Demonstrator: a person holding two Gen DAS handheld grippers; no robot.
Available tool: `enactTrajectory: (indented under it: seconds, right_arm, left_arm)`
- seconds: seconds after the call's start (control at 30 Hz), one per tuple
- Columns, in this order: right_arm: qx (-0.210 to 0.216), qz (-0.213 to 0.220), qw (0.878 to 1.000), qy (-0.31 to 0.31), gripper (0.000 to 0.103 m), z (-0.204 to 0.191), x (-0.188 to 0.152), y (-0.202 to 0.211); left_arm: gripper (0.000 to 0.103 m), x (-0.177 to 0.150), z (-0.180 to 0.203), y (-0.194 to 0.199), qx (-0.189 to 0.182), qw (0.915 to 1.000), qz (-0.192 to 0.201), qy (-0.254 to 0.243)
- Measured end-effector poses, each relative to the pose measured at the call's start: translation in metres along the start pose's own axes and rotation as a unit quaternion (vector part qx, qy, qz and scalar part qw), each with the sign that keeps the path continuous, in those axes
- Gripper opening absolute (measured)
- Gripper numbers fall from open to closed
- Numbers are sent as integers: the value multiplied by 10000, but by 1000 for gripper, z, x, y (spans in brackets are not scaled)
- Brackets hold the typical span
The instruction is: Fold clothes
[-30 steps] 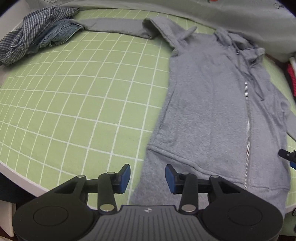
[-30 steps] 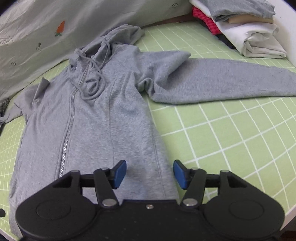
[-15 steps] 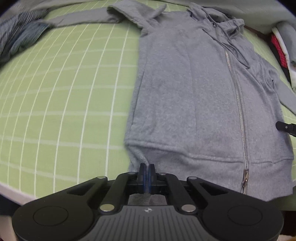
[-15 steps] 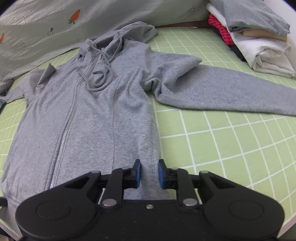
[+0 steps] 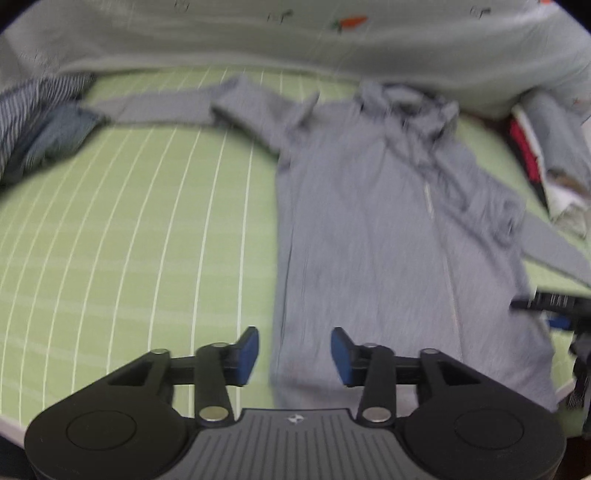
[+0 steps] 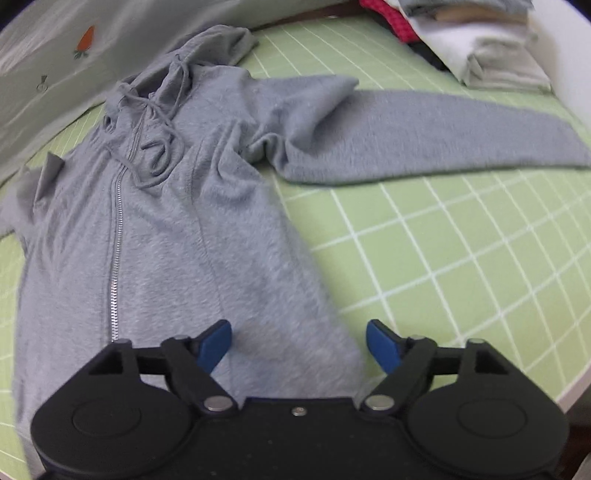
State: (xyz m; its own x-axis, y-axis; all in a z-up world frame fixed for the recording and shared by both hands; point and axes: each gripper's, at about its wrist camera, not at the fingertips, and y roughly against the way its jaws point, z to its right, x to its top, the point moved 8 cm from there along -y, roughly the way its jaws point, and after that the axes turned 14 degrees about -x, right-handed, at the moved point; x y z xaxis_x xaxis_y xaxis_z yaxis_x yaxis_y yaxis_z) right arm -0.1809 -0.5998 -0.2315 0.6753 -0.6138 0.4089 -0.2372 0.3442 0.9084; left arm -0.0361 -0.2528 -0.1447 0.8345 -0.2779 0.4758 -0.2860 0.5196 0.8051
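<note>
A grey zip hoodie (image 5: 369,229) (image 6: 155,229) lies flat, front up, on the green gridded mat (image 5: 129,229) (image 6: 461,240), with its sleeves spread to both sides and its hood at the far end. My left gripper (image 5: 294,354) hovers over the hoodie's lower left hem corner; its jaws are opening and the cloth lies below them, not pinched. My right gripper (image 6: 299,345) sits above the lower right hem corner, its jaws opening wide, free of the fabric. The right gripper's tip (image 5: 543,306) shows at the left wrist view's right edge.
A crumpled checked shirt and jeans (image 5: 40,122) lie at the mat's far left. A stack of folded clothes (image 6: 480,48) (image 5: 546,155) stands at the far right. A pale sheet with carrot prints (image 5: 295,33) (image 6: 55,66) runs along the back. The mat's near edge lies just below both grippers.
Both grippers shut on the hoodie's hem corners half a second ago and have since opened, letting the cloth go. The left gripper has risen and tilted, so more of the back sheet shows.
</note>
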Motion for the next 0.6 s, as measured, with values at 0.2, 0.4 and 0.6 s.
enactTrajectory:
  seconds: [0.2, 0.4, 0.6]
  right_arm:
    - [92, -6, 9994, -340, 86, 21, -3, 0]
    - [369, 203, 9977, -532, 93, 71, 28, -14]
    - [158, 540, 9982, -183, 93, 151, 96, -44]
  left_arm:
    - [56, 32, 30, -4, 49, 9994, 331, -106]
    - [68, 37, 89, -24, 98, 9978, 628, 183]
    - [71, 32, 168, -48, 369, 9902, 1051, 844]
